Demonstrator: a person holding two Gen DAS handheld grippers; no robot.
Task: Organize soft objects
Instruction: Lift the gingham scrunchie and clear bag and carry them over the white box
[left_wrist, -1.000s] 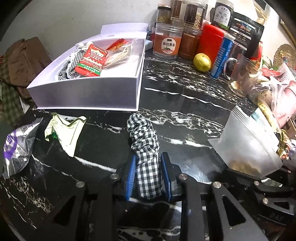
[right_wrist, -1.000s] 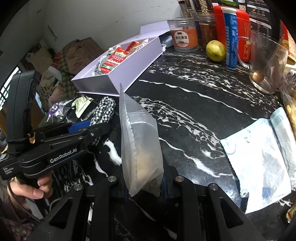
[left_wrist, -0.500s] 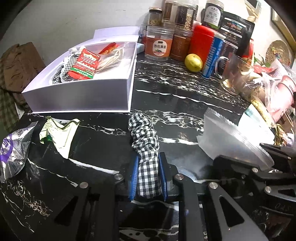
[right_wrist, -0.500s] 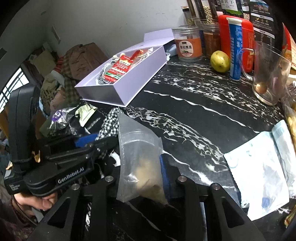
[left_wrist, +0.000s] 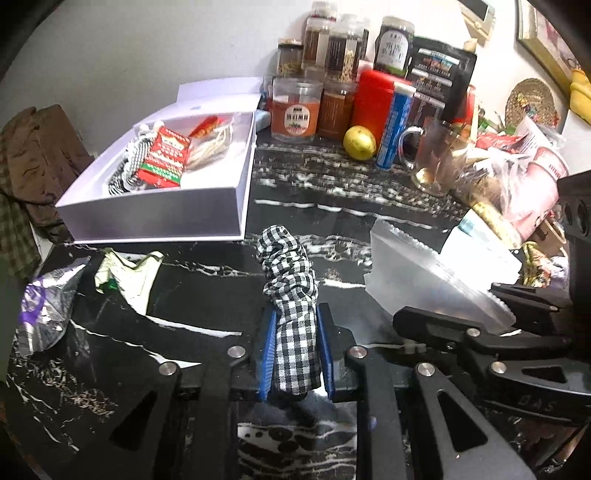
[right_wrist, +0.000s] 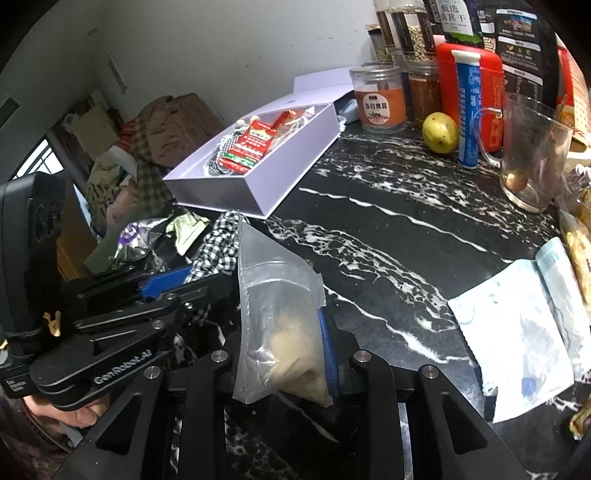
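1. Lifted since 1 s ago: checked cloth (left_wrist: 291, 310), more of it hanging clear of black marble counter (left_wrist: 369, 206); white box (left_wrist: 155, 218) now sits higher and farther off in left wrist view.
2. Left gripper (left_wrist: 294, 345): blue pads pressed tight on the checked cloth, cloth bunched upright betw. them, upper end sticking out past the fingertips.
3. Right gripper (right_wrist: 286, 354): pinching clear zip bag (right_wrist: 280, 302) w/ tan powder at its lower end; bag stands on edge, top corner pointing up toward the box.
4. Same 2 seen crosswise: right gripper & frosted bag at right of left view (left_wrist: 436, 280); left gripper at left of right view (right_wrist: 122, 332), cloth (right_wrist: 218, 247) just beside the bag, can't tell if touching.
5. White box open, near back-left of counter, lid leaning behind it. Inside: red snack packet (left_wrist: 164, 157), another checked piece beside it, a pale bundle.
6. On counter near left edge: crumpled green-white wrapper (left_wrist: 125, 269), silver-purple foil bag (left_wrist: 48, 306).
7. Right side of counter, right wrist view: flat white pouch (right_wrist: 513, 343), lying apart from both grippers.
8. Back row: jars, red canister (left_wrist: 373, 103), blue tube (left_wrist: 397, 125), lemon (left_wrist: 359, 142), glass mug (right_wrist: 532, 155).
9. Part of a hand under left gripper handle, bottom-left of right view (right_wrist: 79, 411).
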